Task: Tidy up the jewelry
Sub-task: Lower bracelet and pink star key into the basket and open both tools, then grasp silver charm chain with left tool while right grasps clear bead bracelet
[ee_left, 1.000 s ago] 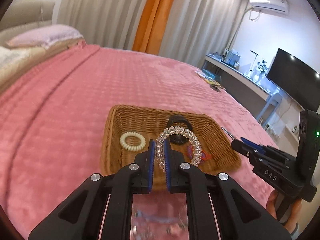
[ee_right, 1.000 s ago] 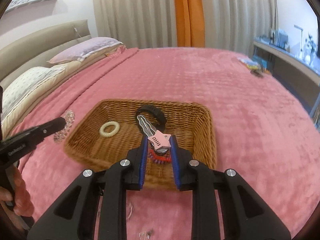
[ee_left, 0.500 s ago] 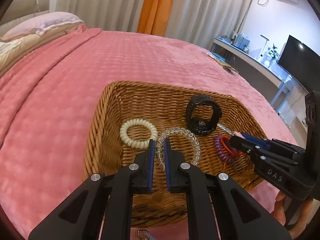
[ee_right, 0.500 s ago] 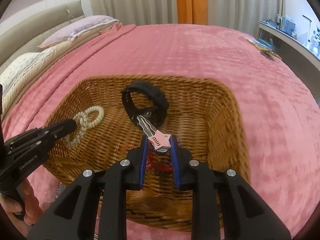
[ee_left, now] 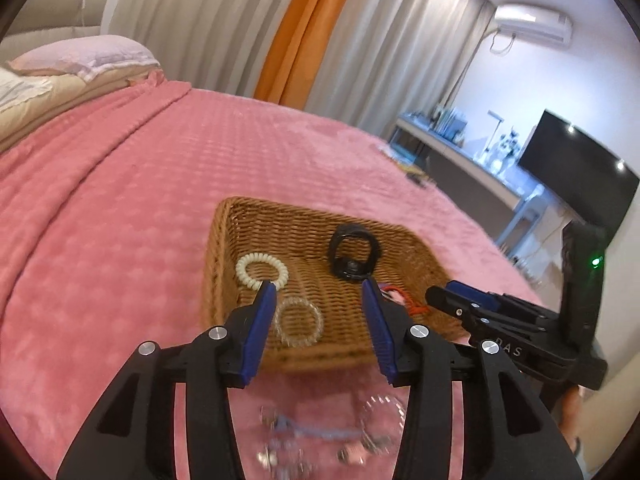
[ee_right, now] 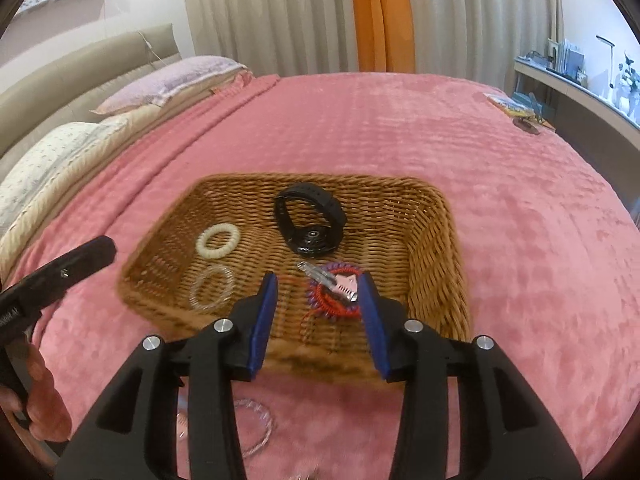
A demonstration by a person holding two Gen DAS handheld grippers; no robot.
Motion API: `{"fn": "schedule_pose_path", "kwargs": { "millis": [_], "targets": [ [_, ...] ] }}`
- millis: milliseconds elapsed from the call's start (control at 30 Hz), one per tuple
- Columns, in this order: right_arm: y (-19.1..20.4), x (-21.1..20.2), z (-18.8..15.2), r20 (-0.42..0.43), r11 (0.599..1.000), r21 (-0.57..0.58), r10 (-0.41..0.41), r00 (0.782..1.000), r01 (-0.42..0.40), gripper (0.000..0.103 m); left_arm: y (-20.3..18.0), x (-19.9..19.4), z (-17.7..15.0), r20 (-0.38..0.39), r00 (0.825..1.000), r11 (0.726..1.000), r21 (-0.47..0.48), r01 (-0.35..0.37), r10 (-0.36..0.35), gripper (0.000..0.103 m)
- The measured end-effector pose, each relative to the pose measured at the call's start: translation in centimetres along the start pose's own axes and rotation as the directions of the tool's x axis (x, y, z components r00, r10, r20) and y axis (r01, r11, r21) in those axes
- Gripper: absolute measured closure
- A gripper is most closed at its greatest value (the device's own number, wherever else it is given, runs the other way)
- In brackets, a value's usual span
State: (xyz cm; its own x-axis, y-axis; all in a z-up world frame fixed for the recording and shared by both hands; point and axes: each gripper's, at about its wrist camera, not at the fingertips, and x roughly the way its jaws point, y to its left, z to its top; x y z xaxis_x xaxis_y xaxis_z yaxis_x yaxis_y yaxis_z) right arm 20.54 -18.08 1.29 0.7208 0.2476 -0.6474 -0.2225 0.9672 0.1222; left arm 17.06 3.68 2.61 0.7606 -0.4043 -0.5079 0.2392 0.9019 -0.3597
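Observation:
A woven basket (ee_left: 224, 216) sits on the pink bedspread. In it lie a white spiral hair tie (ee_left: 262, 270), a black watch (ee_left: 354, 256) and a clear bead bracelet (ee_left: 298, 322). My left gripper (ee_left: 317, 285) hovers over the basket's near side, jaws opening, and the bracelet lies loose below them. In the right wrist view my right gripper (ee_right: 317, 278) is also opening above the basket (ee_right: 456, 240). A pink hair clip (ee_right: 340, 282) rests free on a red and purple coil tie (ee_right: 328, 300), untouched by the pads.
More loose jewelry (ee_left: 320, 440) lies blurred on the bedspread in front of the basket, including a clear bracelet (ee_right: 256, 420). Pillows (ee_right: 168, 80) are at the far left. A desk and a television (ee_left: 576, 184) stand at the right. A hand (ee_right: 40, 392) holds the left gripper's handle.
Both grippers have opened. The bead bracelet dropped from the left one and the pink clip from the right one into the basket. Both grippers have drawn back from it.

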Motion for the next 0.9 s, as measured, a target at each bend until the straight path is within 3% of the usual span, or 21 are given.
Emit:
{"fn": "schedule_pose_path", "kwargs": {
  "millis": [167,367,567,900],
  "targets": [
    [0.5,-3.4,-1.7,0.032,0.999,0.011,0.033,0.999,-0.033,0.064,0.3,-3.8,-1.9,-0.002,1.0,1.0,0.002,-0.016,0.016,0.06],
    [1.7,-5.2,-4.8,0.02,0.998,0.003,0.057,0.998,-0.057,0.065,1.1,-5.0,-5.2,-0.052,0.998,0.999,-0.006,-0.037,0.036,0.06],
    [2.9,-2.9,-7.2,-0.055,0.997,-0.007,0.071,0.996,-0.072,0.065,2.7,-3.9,-7.8,-0.103,0.994,0.998,-0.052,-0.03,0.024,0.06],
    [3.6,0.6,-8.9,-0.135,0.998,-0.024,0.056,0.989,-0.06,0.065,5.1,-0.9,-8.8,-0.172,0.984,0.987,-0.159,0.016,-0.044,0.06]
  ]
}}
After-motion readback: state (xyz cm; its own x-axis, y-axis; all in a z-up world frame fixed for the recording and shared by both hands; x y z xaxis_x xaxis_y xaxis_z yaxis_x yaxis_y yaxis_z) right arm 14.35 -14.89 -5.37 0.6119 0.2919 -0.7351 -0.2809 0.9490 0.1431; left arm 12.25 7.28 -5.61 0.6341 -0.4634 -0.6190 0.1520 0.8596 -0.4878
